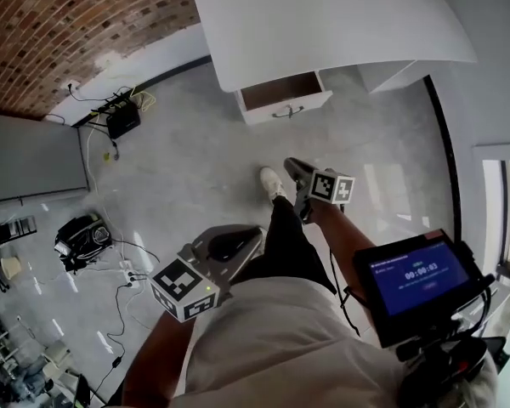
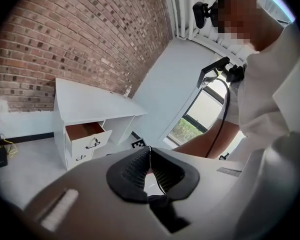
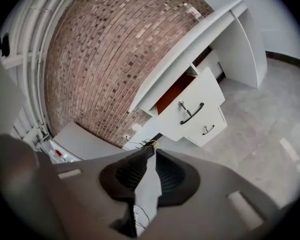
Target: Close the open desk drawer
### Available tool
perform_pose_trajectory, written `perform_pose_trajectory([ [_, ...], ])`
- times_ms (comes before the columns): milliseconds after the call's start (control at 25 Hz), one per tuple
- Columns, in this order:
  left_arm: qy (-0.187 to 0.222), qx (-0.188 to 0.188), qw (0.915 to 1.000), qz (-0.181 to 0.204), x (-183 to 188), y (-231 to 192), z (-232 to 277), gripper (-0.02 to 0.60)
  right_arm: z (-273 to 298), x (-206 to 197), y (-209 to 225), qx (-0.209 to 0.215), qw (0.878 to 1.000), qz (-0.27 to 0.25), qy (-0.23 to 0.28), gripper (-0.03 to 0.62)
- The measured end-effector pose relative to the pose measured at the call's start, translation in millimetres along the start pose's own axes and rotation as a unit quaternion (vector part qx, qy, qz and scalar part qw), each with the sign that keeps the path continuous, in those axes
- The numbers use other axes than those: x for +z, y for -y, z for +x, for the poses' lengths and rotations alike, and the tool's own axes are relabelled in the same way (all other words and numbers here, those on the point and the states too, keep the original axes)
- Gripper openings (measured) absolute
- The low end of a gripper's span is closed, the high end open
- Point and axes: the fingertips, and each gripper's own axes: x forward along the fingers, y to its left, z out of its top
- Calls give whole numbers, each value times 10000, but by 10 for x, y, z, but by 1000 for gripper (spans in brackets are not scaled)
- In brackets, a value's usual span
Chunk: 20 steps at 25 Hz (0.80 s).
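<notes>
The white table (image 1: 323, 24) is seen against the brick wall (image 1: 68, 24), and its top drawer (image 1: 285, 96) is found pulled out, the reddish-brown inside laid bare and the dark handle (image 1: 287, 111) shown on the white front. A second drawer (image 3: 207, 129) is seen directly beneath it in the right gripper view, shut, with a smaller handle of its own. Both claws are held well short of the table, over the grey floor (image 1: 195, 160). The left claw (image 2: 149, 150) is seen closed, its ribbed black pads (image 2: 132, 171) met at the tips with nothing caught between them. It is held low at the person's left side, and the open drawer is framed beyond it, up and to the left in its own view. The right claw (image 3: 151, 151) is likewise closed on nothing, tips pressed together. It is pointed toward the table, with the open drawer seen above and to the right of the tips. In the head view, the right claw is carried ahead of the left, just beside a light shoe (image 1: 272, 181) planted on the floor. A small screen (image 1: 418, 280) lit blue is seen at the lower right. Over by the wall, a black box (image 1: 123, 119) is set on the floor, well apart from the table.
</notes>
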Motion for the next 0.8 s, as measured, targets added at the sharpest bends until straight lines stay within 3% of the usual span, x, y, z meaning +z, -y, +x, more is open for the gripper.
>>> perform_pose_trajectory([
  [160, -157, -116, 9998, 1, 136, -263, 257, 12, 388, 183, 291, 134, 9946, 990, 280, 40],
  [320, -211, -200, 9996, -59, 320, -498, 481, 12, 707, 343, 703, 137, 9849, 1591, 670, 40],
  [800, -324, -443, 9984, -136, 529, -922, 988, 12, 1325, 552, 1249, 269, 9655, 2367, 1052, 41],
])
